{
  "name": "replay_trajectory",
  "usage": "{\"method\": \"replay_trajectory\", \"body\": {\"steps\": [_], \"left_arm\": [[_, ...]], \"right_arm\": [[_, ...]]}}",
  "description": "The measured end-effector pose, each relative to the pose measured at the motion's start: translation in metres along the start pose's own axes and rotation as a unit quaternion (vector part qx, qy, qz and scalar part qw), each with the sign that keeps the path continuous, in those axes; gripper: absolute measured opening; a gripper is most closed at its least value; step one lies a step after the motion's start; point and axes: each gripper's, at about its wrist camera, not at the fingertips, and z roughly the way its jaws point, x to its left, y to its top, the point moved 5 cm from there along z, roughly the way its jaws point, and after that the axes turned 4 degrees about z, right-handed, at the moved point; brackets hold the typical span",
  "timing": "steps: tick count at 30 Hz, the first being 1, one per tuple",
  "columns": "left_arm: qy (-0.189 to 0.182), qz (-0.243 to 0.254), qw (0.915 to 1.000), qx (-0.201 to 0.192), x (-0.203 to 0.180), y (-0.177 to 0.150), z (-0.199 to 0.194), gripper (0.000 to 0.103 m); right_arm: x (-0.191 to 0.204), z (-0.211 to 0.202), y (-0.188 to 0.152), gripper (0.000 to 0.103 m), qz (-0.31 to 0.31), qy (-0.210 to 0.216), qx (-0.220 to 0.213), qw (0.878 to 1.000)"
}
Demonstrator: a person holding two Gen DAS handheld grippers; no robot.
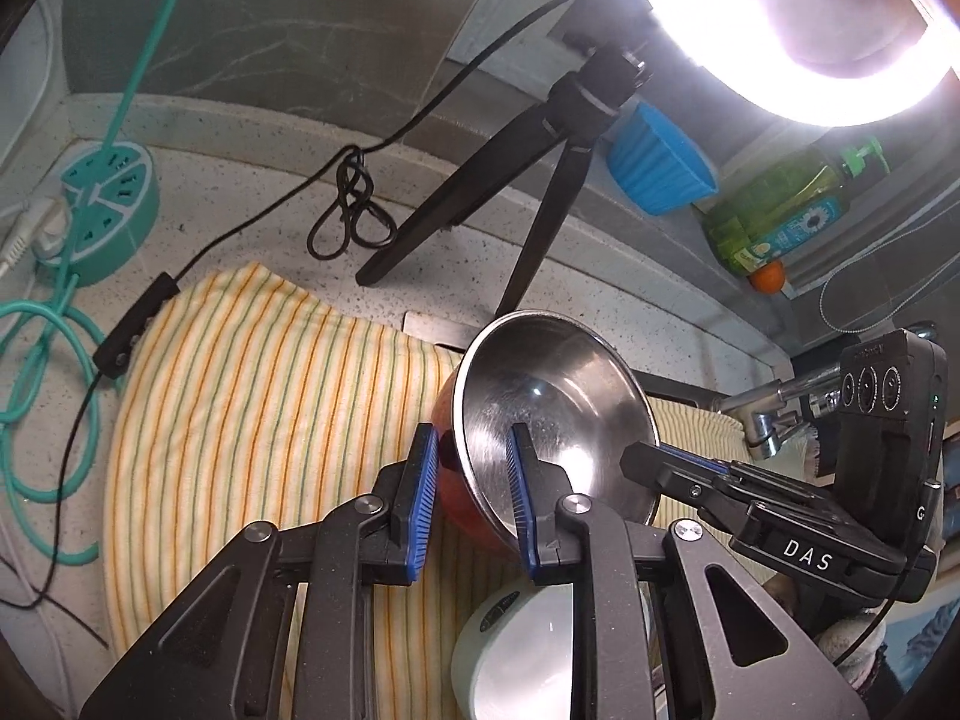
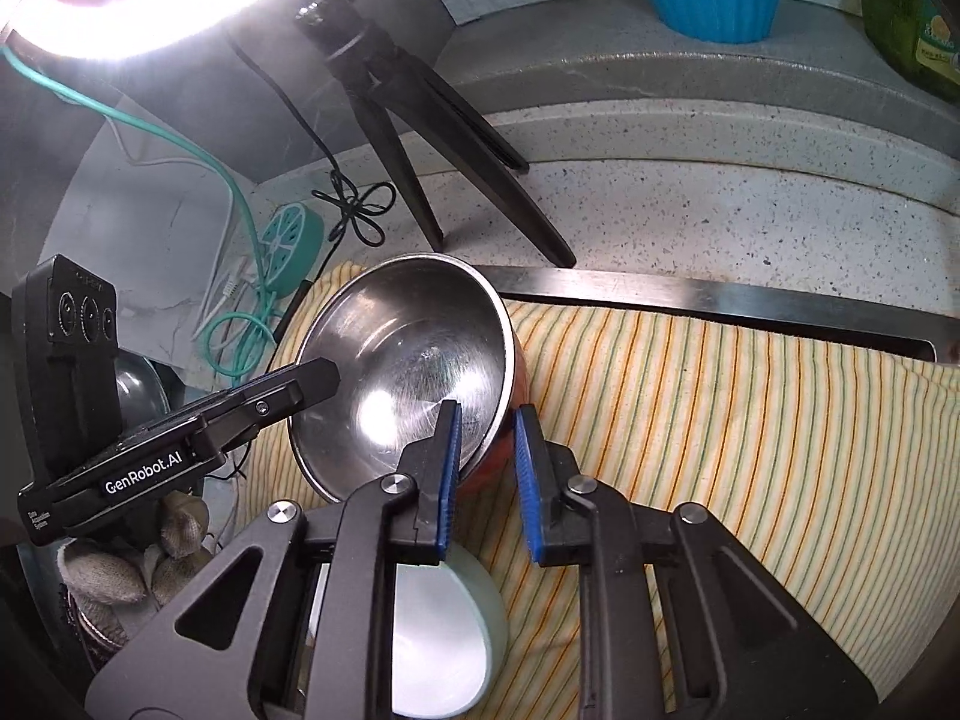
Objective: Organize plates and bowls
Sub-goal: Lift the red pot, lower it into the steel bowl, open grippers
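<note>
A steel bowl (image 1: 558, 408) (image 2: 402, 348) with a red outside is tilted over the striped towel (image 1: 240, 372) (image 2: 690, 420). My left gripper (image 1: 473, 438) is shut on its left rim, one blue pad inside and one outside. My right gripper (image 2: 489, 420) is shut on the opposite rim in the same way. Each gripper shows in the other's view, the right gripper (image 1: 636, 456) and the left gripper (image 2: 324, 375). Under the grippers a pale bowl (image 1: 516, 654) (image 2: 438, 630) sits on the towel, partly hidden.
A black tripod (image 1: 540, 180) (image 2: 420, 138) with a bright ring light (image 1: 810, 30) stands behind the towel. A blue cup (image 1: 660, 162), a green bottle (image 1: 780, 210), a teal power strip (image 1: 108, 204) with cables and a faucet (image 1: 762, 414) surround it. A gloved hand (image 2: 120, 576) holds the left gripper.
</note>
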Motion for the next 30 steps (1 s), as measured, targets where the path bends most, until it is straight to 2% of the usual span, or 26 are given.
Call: {"method": "replay_trajectory", "body": {"steps": [14,25,30], "left_arm": [[-0.012,0.019,0.9983,-0.054,-0.017,-0.028,-0.068,0.021],[-0.024,0.034,0.9946,-0.095,-0.041,-0.067,-0.132,0.021],[-0.027,0.036,0.9940,-0.100,-0.046,-0.091,-0.154,0.021]], "right_arm": [[0.044,-0.064,-0.028,0.019,-0.043,0.027,-0.037,0.998],[0.082,-0.132,-0.073,0.019,-0.077,0.045,-0.076,0.993],[0.095,-0.152,-0.101,0.019,-0.087,0.059,-0.074,0.992]]}}
